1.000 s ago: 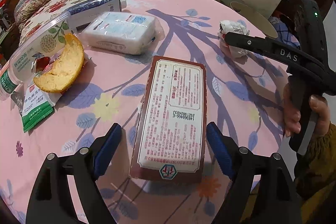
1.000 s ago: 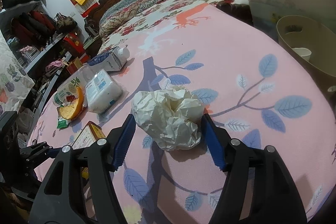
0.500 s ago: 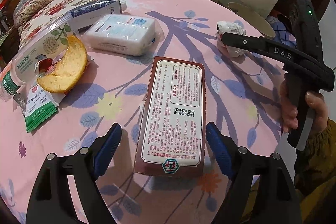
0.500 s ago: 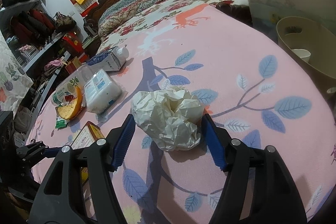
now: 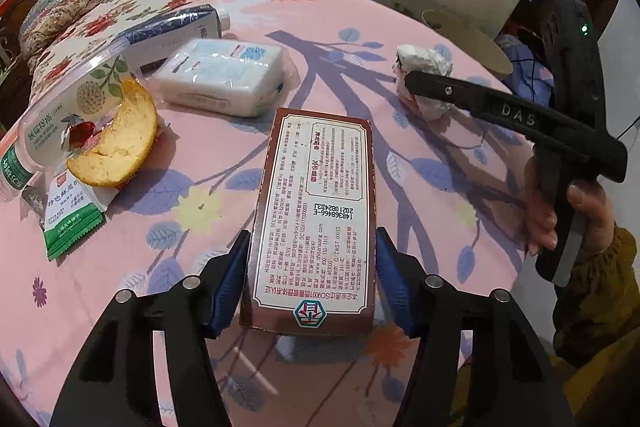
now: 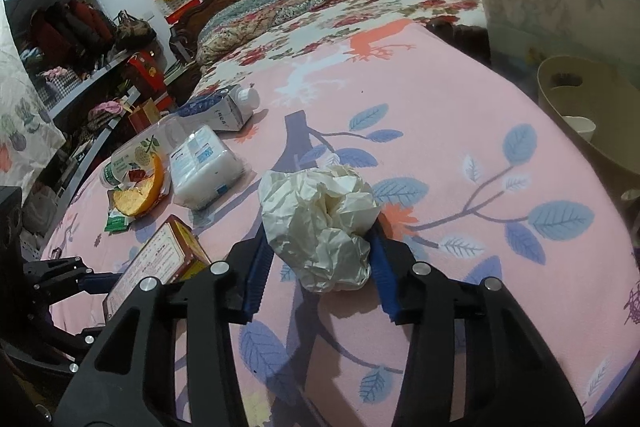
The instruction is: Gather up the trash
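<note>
Pink leaf-print worktop (image 5: 420, 27), round, bed just behind. Beige bin (image 6: 592, 131) off its far right edge. Brown carton (image 5: 316, 211) lies flat near the front edge; left tongs (image 5: 310, 279) closing on its near end, blue pads at both long sides, touching or nearly so. Tissue pack (image 5: 220, 83) left of centre, clear of both tongs. Crumpled paper wad (image 6: 320, 227) on the right side; right tongs (image 6: 316, 267) closing round it, pads pressed into the paper. Bread piece (image 5: 116, 143) at the left edge on wrappers.
</note>
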A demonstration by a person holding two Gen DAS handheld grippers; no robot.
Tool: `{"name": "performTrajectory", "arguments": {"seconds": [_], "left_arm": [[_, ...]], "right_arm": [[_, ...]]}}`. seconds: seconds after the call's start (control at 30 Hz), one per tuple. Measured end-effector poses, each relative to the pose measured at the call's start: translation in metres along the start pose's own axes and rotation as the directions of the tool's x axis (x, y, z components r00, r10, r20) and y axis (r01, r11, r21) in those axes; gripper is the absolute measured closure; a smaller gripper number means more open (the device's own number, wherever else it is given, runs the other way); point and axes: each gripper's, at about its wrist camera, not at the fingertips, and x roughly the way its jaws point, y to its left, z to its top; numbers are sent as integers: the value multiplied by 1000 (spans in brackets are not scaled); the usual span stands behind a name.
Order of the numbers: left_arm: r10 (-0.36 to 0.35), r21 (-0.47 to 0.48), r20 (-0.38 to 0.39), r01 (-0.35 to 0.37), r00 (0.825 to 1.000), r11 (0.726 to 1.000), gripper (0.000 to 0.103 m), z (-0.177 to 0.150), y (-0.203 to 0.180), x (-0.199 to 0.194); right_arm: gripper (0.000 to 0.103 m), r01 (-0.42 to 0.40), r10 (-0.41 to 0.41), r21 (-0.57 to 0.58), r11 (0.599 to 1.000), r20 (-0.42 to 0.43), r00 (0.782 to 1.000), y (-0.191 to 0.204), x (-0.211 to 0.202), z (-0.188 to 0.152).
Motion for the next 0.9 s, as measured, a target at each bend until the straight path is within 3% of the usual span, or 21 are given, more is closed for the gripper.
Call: {"name": "performTrajectory", "arguments": {"seconds": [0.67,0.9], "left_arm": [[-30,-12,-8,30,1000,999,46,1,2,3],[-134,-49,21,135,991,990,46,27,9,-7]], "right_arm": [[55,-15,15,29,999,3,1000,-4,-1,-1],[55,-66,63,128,990,27,998,-24,-7,1]]}}
